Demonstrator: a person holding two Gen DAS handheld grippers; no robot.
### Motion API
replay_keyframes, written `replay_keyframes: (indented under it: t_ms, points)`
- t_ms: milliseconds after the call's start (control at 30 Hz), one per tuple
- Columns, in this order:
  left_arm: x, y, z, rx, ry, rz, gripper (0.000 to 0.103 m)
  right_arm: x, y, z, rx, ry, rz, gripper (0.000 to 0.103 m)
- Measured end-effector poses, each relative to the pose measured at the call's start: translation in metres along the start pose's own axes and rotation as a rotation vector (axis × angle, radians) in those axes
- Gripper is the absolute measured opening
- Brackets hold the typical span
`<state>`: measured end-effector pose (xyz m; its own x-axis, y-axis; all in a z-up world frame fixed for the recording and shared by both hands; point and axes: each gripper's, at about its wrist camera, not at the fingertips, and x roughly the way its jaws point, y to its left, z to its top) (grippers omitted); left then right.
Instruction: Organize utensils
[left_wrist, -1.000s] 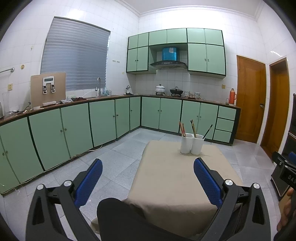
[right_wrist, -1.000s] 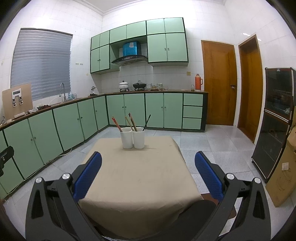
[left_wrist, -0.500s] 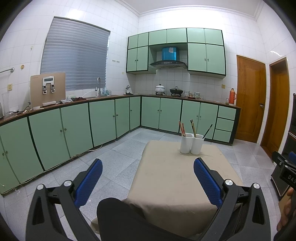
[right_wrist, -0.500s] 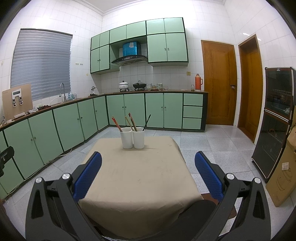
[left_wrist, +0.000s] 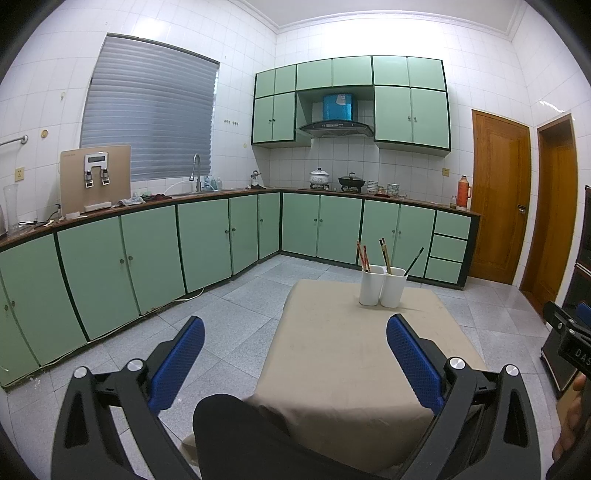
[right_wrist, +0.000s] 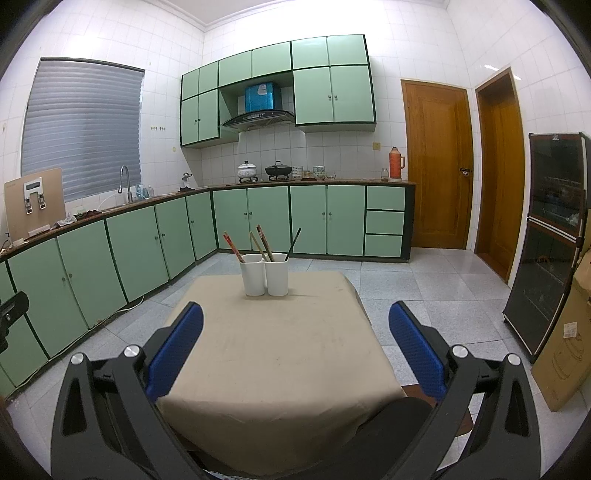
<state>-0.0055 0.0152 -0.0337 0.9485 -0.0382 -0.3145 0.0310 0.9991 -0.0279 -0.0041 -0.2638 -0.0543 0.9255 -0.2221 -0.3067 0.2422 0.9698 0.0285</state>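
Observation:
Two white holder cups (left_wrist: 382, 287) stand side by side at the far end of a low table with a beige cloth (left_wrist: 354, 362); they also show in the right wrist view (right_wrist: 265, 274). Chopsticks stick out of them: red ones (right_wrist: 232, 246) in the left cup, brown ones (right_wrist: 263, 242) and a dark one (right_wrist: 294, 240) in the right cup. My left gripper (left_wrist: 293, 334) is open and empty, held well short of the cups. My right gripper (right_wrist: 295, 328) is open and empty above the near half of the table.
Green kitchen cabinets (left_wrist: 155, 243) run along the left and back walls. Two wooden doors (right_wrist: 437, 162) are at the right. A dark glass cabinet (right_wrist: 550, 236) and a cardboard box (right_wrist: 569, 343) stand right of the table. Tiled floor surrounds the table.

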Motion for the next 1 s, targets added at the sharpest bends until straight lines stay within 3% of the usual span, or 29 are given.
replay_keyframes:
  t_ms: [1000]
  points:
    - [0.0002,-0.0001,0.0003,0.001,-0.002,0.000,0.097,-0.0003,0.0011,-0.0026,0.004,0.000,0.000,0.098]
